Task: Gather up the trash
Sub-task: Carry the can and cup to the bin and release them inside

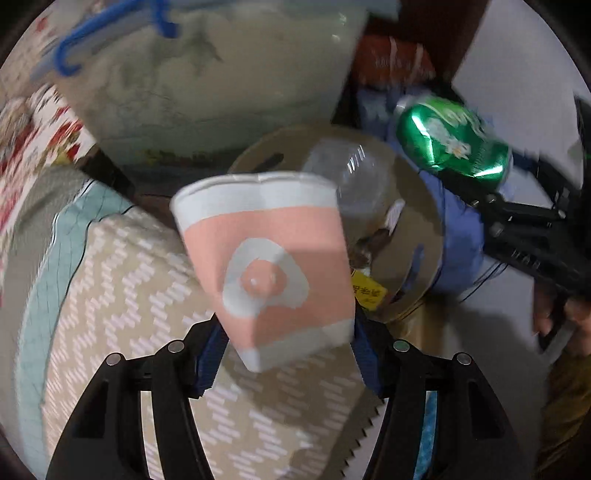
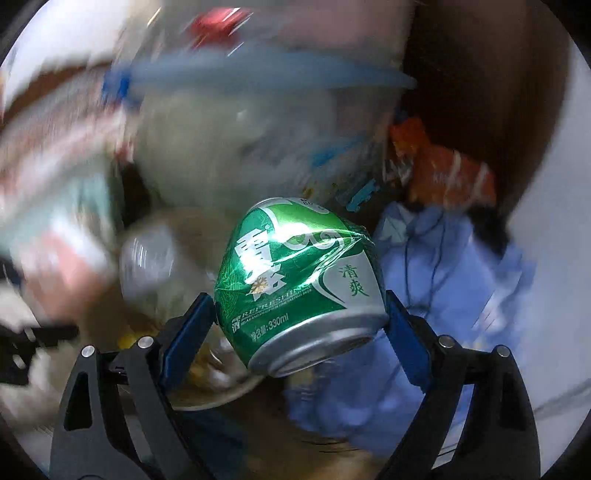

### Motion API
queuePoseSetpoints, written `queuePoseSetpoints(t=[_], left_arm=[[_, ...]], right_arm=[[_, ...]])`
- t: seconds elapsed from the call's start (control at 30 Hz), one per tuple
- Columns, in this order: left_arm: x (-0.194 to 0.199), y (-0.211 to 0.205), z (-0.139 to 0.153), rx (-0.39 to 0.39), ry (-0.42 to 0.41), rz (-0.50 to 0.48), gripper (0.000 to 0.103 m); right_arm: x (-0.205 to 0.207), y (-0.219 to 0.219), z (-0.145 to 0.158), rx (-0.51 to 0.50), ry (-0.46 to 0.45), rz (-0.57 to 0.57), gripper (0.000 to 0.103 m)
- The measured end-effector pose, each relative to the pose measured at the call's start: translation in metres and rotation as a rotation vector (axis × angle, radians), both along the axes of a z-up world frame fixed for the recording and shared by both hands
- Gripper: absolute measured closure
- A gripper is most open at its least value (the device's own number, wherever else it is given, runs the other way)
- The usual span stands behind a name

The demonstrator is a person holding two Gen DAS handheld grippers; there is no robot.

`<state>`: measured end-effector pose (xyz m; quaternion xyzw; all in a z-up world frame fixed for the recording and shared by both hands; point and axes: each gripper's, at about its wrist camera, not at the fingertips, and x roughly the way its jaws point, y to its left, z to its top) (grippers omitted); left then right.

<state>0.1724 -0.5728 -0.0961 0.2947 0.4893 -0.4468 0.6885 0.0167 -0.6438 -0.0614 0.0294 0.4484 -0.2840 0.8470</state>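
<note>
Left tongs point(image 1: 286, 341): blue pads sit against both sides of a paper cup point(image 1: 266, 258), near its base; whether they press on it or only bracket it cannot be told, as the cup hangs tilted between them.
Paper cup: pink with white bands and a white ring mark, its side creased, rim pointing up and away from the left wrist camera, above a round bin point(image 1: 413, 236).
Right tongs point(image 2: 299, 325): spread wide and clamped on a green can point(image 2: 299, 273), one blue pad against each side.
Green can: dented, silver base toward the right wrist camera, white lettering on the side; in the left wrist view it hangs at upper right, above the bin's far edge point(image 1: 450, 142).
Bin: tan rim, a blue liner point(image 1: 461, 236) draped over its right side; inside lie a clear plastic bottle point(image 1: 351, 184) and a yellow wrapper point(image 1: 367, 293).
Surroundings: patterned beige cushion point(image 1: 122, 295) left of the bin; a pale bag point(image 1: 207, 85) with a blue hanger point(image 1: 110, 33) on it behind; an orange packet point(image 2: 447, 177) at the back.
Person: a hand point(image 1: 565, 317) grips the handle of the right tongs at the right edge of the left wrist view.
Picture quality: the right wrist view is heavily blurred away from the can.
</note>
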Motion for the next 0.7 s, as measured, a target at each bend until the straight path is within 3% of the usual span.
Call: queuePoseSetpoints(t=[0.07, 0.17, 0.3, 0.47, 0.5, 0.63, 0.7], left_arm=[[-0.002, -0.013, -0.005, 0.034, -0.049, -0.011, 0.026], [0.001, -0.013, 0.001, -0.002, -0.069, 0.012, 0.026], [0.010, 0.008, 0.020, -0.096, -0.038, 0.048, 0.026], [0.012, 0.042, 0.044, -0.199, -0.004, 0.093, 0.028], [0.011, 0.050, 0.049, -0.223, 0.005, 0.103, 0.029], [0.014, 0.074, 0.061, -0.289, 0.052, 0.121, 0.035], [0.016, 0.084, 0.062, -0.289, 0.060, 0.136, 0.039]], right_arm=[[0.017, 0.013, -0.016, -0.035, 0.103, 0.099, 0.013], [0.026, 0.025, -0.024, -0.113, 0.116, 0.148, 0.009], [0.014, 0.024, -0.018, -0.018, 0.004, 0.123, 0.008], [-0.012, 0.031, 0.010, 0.078, -0.170, 0.021, 0.010], [-0.020, 0.038, 0.019, 0.097, -0.211, 0.014, 0.013], [-0.004, 0.060, 0.034, 0.183, -0.256, 0.090, 0.053], [0.016, 0.072, 0.041, 0.223, -0.250, 0.144, 0.057]])
